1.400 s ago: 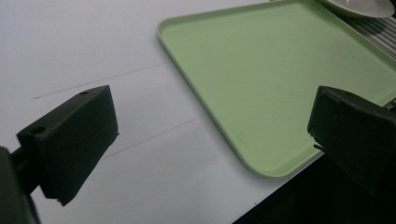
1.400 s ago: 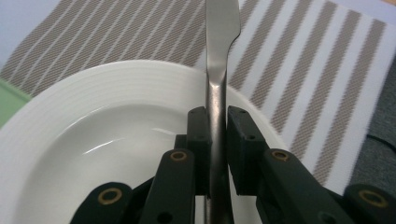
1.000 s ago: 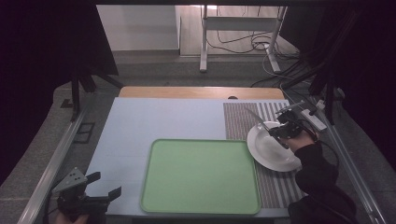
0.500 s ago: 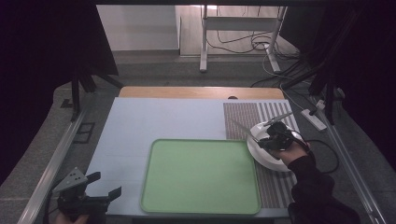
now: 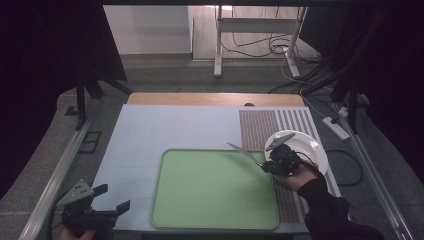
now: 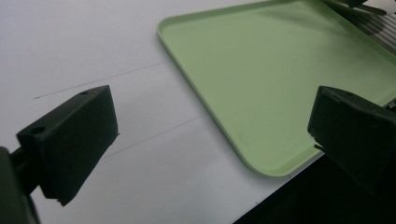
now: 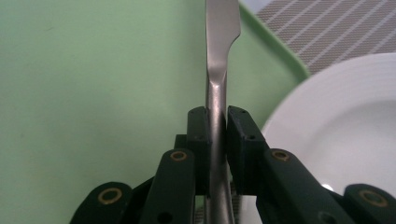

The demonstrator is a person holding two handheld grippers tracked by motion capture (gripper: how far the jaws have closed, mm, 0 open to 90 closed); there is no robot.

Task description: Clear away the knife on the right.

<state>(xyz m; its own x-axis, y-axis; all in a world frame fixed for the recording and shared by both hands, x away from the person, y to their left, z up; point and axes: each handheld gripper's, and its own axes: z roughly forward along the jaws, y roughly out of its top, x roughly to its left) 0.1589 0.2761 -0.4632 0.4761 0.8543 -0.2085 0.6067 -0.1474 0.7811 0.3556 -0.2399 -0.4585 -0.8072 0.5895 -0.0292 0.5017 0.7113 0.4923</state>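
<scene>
Right hand-held gripper [image 7: 216, 122]: jaws clamped on the handle of a metal knife [image 7: 219, 51]; in the high view this hand-held gripper [image 5: 274, 165] sits at the right edge of the green tray, in front of the white plate.
Knife position: held off the surface, blade pointing away from the hand and out over the tray's right portion; in the high view the knife [image 5: 245, 152] angles up and to the left.
Change since a second ago: the right hand-held gripper has come off the far right side of the plate [image 5: 306, 148] and travelled left and toward the person, carrying the knife with it; the blade tip now crosses the tray rim.
Meaning for the work: judged to be a transfer of the knife from the plate area to the green tray [image 5: 210, 187]; the carry looks more than half done, with lowering and release not yet made.
Left hand-held gripper [image 5: 102, 202]: jaws wide apart, holding nothing, unmoved at the near left corner of the surface [image 5: 165, 130]; its own view looks across the tray's near corner [image 6: 280, 93].
Striped mat [image 5: 280, 122]: lies under the plate, right of the tray.
Writing and brands: none readable on knife, plate, tray or mat.
</scene>
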